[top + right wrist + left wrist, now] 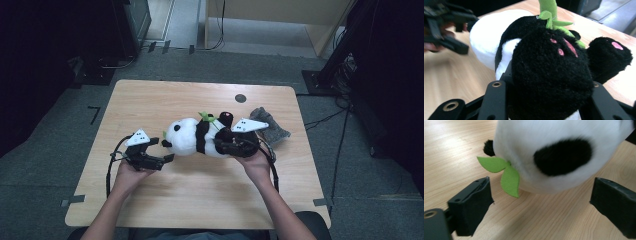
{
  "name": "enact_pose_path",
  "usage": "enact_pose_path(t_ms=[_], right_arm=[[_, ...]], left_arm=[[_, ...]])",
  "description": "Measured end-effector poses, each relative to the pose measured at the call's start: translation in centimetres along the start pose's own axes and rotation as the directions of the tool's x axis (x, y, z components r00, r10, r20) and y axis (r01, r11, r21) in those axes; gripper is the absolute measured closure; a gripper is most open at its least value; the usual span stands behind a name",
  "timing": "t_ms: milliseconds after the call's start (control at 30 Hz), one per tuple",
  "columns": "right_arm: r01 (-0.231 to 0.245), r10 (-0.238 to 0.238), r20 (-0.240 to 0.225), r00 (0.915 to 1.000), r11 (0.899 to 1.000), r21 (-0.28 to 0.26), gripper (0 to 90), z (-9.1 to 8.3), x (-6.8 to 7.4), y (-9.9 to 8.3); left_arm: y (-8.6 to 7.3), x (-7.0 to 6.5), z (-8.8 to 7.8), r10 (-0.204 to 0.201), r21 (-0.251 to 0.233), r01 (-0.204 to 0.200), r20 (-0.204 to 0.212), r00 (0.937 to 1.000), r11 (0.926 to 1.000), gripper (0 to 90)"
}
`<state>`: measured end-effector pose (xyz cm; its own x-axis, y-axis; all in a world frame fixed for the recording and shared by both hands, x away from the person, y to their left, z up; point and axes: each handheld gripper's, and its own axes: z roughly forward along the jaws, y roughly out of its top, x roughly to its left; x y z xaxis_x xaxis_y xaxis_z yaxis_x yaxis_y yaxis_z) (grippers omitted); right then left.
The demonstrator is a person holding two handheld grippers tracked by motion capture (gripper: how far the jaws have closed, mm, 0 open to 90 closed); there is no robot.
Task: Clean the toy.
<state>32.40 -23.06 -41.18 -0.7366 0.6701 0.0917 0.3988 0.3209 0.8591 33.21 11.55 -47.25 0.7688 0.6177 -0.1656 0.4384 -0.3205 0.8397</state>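
A plush panda (196, 136) is lying on its side near the middle of the wooden table (150, 97), head pointing toward nine o'clock and feet toward three o'clock in the high view. The right gripper (231, 145) is pinching one of the panda's black feet (549, 75), its jaws pressing into the fur on both sides in the right gripper view, so the grab on that end looks done. The left gripper (165, 149) is sitting just at the head's eight o'clock with its jaws spread wide and nothing between them; in the left gripper view the white head with its black eye patch (562, 156) is lying just beyond the two jaws, and a green felt leaf (507, 176) is hanging down between them without touching either (the pads are plainly clear of the fur). A grey cloth (270, 127) is resting near the table's edge at the panda's three o'clock, just behind the right gripper. By my reading the work is roughly halfway: the foot end is being held, while the head end is lying free, and what remains is for the left gripper to close on the head or simply stay clear while the toy is being lifted or moved.
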Motion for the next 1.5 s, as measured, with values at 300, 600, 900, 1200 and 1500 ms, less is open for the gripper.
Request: enact_pose_path(t_ms=[300, 600, 900, 1200, 1500], right_arm=[[-0.037, 0.041, -0.159, 0.9864, 0.999, 0.030, 58.1, -0.8, 0.5, 1.0], [-0.001, 0.003, -0.134, 0.9910, 1.000, 0.015, 40.3, 0.0, 0.2, 0.6], [0.009, -0.016, -0.072, 0.9973, 0.996, -0.093, 22.4, -1.9, -0.8, -0.2], [0.044, -0.044, -0.084, 0.9955, 0.999, -0.006, 6.3, 0.1, 0.2, -1.1], [0.075, -0.074, 0.023, 0.9970, 0.996, -0.041, 15.4, 2.0, 1.9, -1.9]], left_arm=[[0.8, -2.0, 0.2, 0.104, -0.079, -0.101, 0.043, 0.9936, 0.9918, 0.0], [1.0, -1.8, -0.2, 0.052, -0.072, -0.050, 0.025, 0.9983, 0.9962, 43.9], [1.3, 0.2, -1.9, -0.067, -0.066, 0.068, 0.023, 0.9975, 0.9955, 47.6], [2.9, 0.1, -2.9, -0.146, -0.049, 0.150, 0.078, 0.9861, 0.9874, 46.5], [3.5, -1.0, -2.3, -0.242, -0.015, 0.248, 0.165, 0.9561, 0.9686, 45.7]])
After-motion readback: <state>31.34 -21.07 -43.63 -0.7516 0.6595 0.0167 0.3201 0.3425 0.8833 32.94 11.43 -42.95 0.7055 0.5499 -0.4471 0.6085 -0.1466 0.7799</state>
